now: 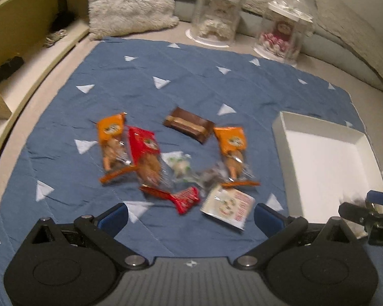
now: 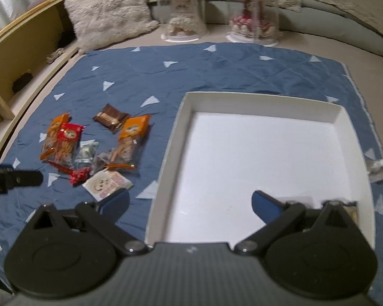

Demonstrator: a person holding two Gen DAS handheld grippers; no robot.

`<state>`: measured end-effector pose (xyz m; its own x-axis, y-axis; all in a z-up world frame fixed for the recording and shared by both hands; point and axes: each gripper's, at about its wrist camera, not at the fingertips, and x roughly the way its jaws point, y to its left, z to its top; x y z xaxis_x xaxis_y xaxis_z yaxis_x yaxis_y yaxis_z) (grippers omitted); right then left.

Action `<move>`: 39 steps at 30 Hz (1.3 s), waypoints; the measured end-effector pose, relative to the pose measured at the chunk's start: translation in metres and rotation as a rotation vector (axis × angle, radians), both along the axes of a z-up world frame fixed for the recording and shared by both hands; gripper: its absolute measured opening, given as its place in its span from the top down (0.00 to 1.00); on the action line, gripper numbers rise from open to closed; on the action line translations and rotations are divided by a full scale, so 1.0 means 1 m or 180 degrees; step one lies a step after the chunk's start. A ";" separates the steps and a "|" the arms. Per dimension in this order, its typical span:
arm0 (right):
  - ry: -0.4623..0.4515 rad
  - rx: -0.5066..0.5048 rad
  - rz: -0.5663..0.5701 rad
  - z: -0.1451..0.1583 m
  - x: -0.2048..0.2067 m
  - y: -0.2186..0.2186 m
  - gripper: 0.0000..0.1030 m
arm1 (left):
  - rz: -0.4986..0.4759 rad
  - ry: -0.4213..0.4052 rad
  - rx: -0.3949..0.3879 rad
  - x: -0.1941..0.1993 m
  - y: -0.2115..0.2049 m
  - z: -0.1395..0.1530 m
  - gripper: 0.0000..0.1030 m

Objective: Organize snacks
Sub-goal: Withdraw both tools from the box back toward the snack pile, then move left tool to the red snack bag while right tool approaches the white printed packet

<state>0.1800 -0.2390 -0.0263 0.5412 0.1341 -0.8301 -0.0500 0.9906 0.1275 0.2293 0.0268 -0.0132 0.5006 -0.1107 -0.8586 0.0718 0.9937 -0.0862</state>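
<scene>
Left tongs (image 1: 190,215) spread wide, nothing between the blue pads, hanging over the near edge of the blue cloth (image 1: 191,81) just short of the snack pile. Right tongs (image 2: 190,200) likewise wide open and empty, one pad over the cloth, the other over the near part of the white tray (image 2: 242,102). Something small lies in the tray's near right corner, mostly hidden behind the right tongs; cannot tell what. Nearest the left tongs: a white packet (image 1: 227,207) flat on the cloth, and just left of it a red wrapper (image 1: 183,197). Behind those, a clear candy wrapper (image 1: 180,164) and a second, darker one, blurred. Left of them a red bag (image 1: 145,153) overlaps an orange bag (image 1: 109,137); a second orange bag (image 1: 231,145) lies to the right, nearer the tray. Farthest of the pile, a brown bar (image 1: 189,125), apart from the rest. All snacks on the cloth, left of the tray, none touching it. A crumpled silver wrapper (image 2: 380,169) sits outside the tray's right wall. Beyond the cloth: a fluffy pillow (image 1: 130,2) and two clear domes (image 1: 218,15) with dolls inside. Wooden shelf (image 1: 25,38) at far left.
</scene>
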 end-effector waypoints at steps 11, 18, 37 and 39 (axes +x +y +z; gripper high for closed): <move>-0.0531 0.0271 0.0648 -0.012 0.019 0.039 0.00 | 0.0500 0.0023 0.0029 0.035 0.043 -0.024 0.00; -0.0598 0.0271 0.0838 -0.028 0.037 0.060 0.00 | 0.0610 -0.0081 -0.0073 0.054 0.040 -0.033 0.00; 0.0055 0.0163 0.1909 -0.086 0.061 0.097 0.04 | 0.0752 0.0331 -0.0387 0.087 0.047 -0.071 0.55; 0.0064 0.0111 0.1931 -0.090 0.063 0.102 0.04 | 0.0721 0.0331 -0.0385 0.087 0.048 -0.071 0.70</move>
<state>0.2433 -0.1373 -0.1164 0.3440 0.4409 -0.8290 -0.6015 0.7814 0.1660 0.3158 0.0743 -0.0847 0.4342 -0.1108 -0.8940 -0.1665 0.9654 -0.2005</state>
